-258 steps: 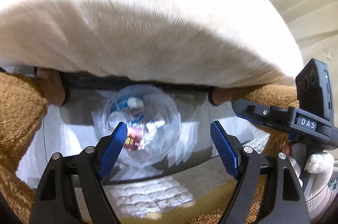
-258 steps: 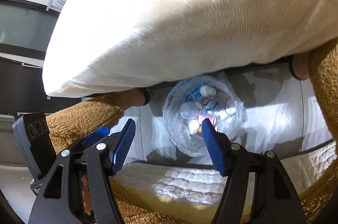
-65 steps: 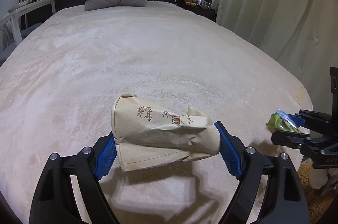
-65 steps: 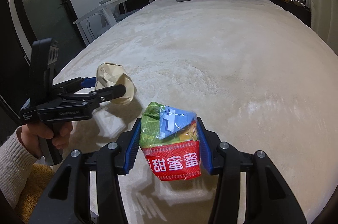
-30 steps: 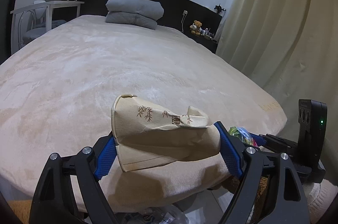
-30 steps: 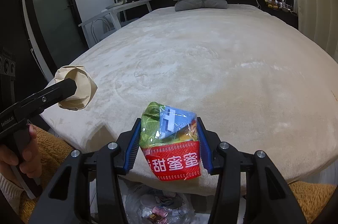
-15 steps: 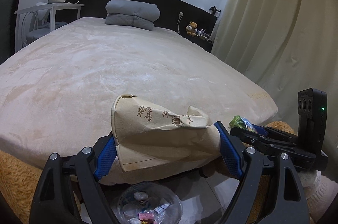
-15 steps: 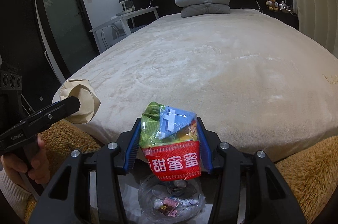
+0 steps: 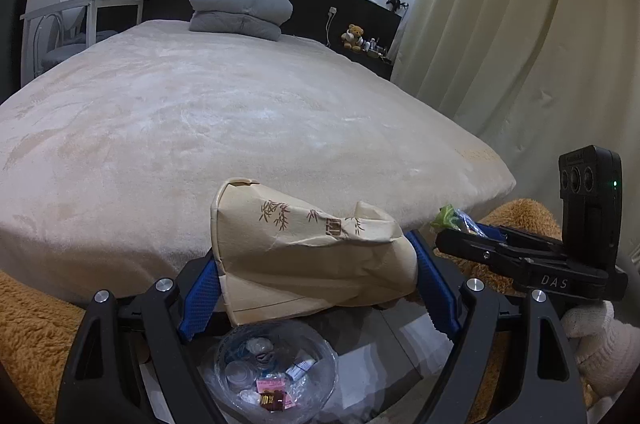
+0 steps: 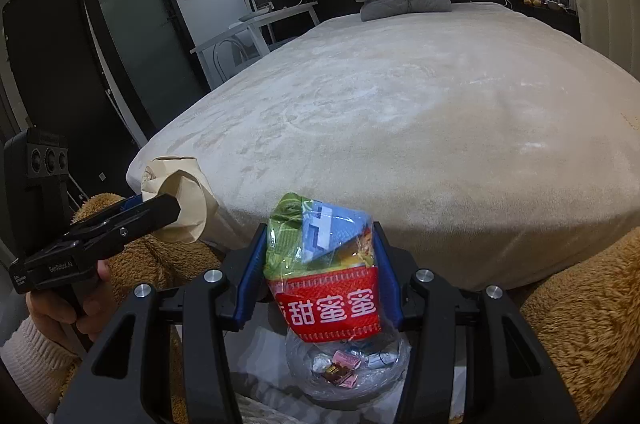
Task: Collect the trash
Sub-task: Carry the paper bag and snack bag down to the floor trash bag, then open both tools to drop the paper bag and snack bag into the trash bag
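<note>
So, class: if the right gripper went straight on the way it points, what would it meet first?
Probably the cream plush bed: the right gripper, shut on the red-and-green snack packet, points at its near edge, though depth is unclear.

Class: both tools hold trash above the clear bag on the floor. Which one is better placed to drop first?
Right, probably. The right tool holds its red-and-green snack packet directly over the clear trash bag.

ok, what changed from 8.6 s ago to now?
Both grippers were open over the trash bin then. Now the left gripper holds a crumpled paper bag and the right gripper a snack packet, both carried back from the bed to above the bin. Neither released yet.
</note>
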Action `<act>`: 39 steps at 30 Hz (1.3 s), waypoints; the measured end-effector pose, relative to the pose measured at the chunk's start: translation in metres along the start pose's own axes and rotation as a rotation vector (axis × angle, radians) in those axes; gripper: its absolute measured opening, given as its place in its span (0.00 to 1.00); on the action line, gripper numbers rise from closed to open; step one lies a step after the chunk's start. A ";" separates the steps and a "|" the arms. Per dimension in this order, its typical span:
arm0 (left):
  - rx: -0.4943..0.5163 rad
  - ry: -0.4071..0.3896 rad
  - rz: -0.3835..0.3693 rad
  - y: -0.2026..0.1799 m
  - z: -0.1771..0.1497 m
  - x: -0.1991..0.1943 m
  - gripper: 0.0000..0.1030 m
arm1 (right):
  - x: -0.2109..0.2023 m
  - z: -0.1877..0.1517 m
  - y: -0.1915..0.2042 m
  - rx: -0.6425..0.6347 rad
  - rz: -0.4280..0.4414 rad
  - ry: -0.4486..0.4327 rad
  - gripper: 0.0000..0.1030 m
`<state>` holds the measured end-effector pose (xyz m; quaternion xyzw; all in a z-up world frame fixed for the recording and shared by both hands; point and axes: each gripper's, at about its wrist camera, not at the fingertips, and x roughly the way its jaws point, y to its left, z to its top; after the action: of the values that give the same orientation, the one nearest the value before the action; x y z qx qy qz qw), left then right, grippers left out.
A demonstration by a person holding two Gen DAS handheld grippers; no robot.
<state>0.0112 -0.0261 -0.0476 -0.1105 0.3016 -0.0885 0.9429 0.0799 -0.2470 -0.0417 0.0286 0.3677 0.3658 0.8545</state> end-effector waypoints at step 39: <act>0.007 0.686 0.088 0.012 -0.082 0.134 0.81 | 0.132 -0.042 -0.061 0.411 0.038 0.537 0.48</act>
<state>0.0712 -0.0585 -0.1894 -0.0577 0.6051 -0.0806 0.7900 0.1506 -0.2158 -0.1725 0.1098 0.6450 0.2945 0.6965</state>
